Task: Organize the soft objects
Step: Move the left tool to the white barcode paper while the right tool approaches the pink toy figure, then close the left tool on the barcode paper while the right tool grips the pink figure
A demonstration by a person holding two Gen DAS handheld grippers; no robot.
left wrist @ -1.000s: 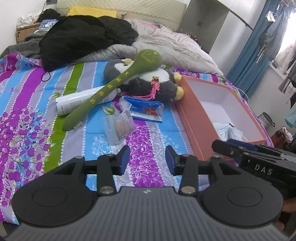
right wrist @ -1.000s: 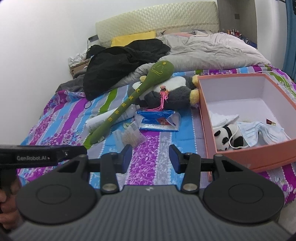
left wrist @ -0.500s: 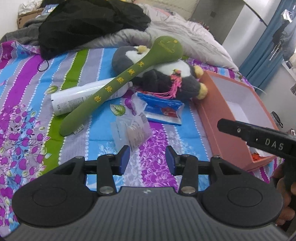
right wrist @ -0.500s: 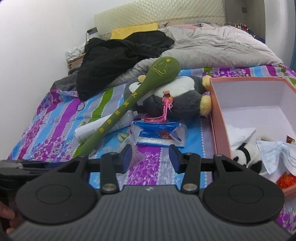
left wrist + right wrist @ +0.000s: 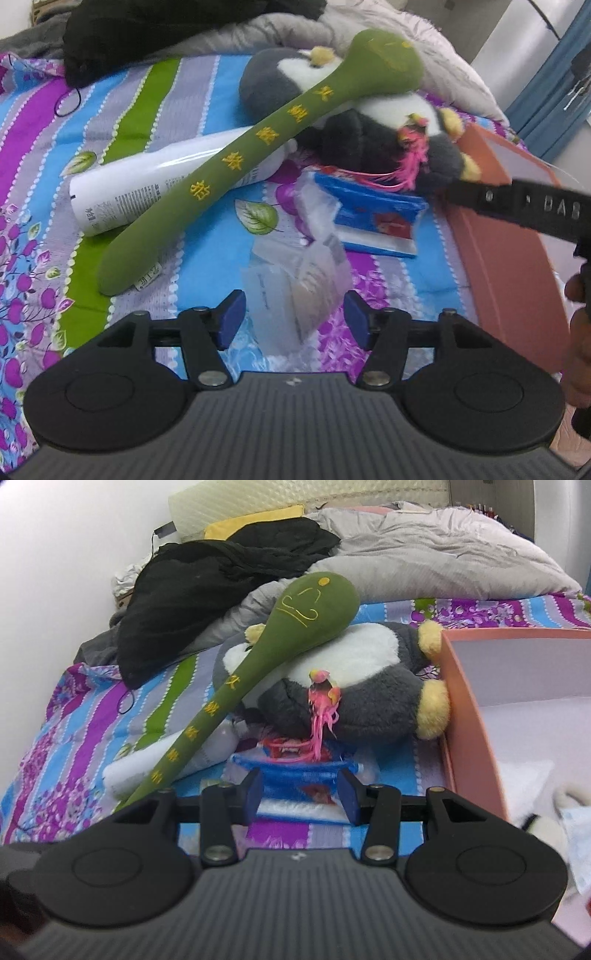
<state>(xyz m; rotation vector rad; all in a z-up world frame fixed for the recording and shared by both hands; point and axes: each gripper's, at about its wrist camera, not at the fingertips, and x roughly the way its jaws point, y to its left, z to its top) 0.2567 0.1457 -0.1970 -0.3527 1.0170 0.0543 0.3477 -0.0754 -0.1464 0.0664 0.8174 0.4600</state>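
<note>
Closing in: left gripper [image 5: 291, 319] spread over clear packet [image 5: 295, 284]; right gripper [image 5: 300, 794] spread at blue pack [image 5: 295, 775]; pickups imminent.

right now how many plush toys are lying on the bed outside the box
2: a long green plush club leaning across a grey and white plush penguin beside the pink box. Others may be hidden behind them.

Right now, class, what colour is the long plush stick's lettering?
Yellow on green plush stick, clearest from the left wrist.

A white bottle [image 5: 155, 181] lies on the striped bedsheet [image 5: 44, 122], black clothing [image 5: 221, 587] heaped behind.
</note>
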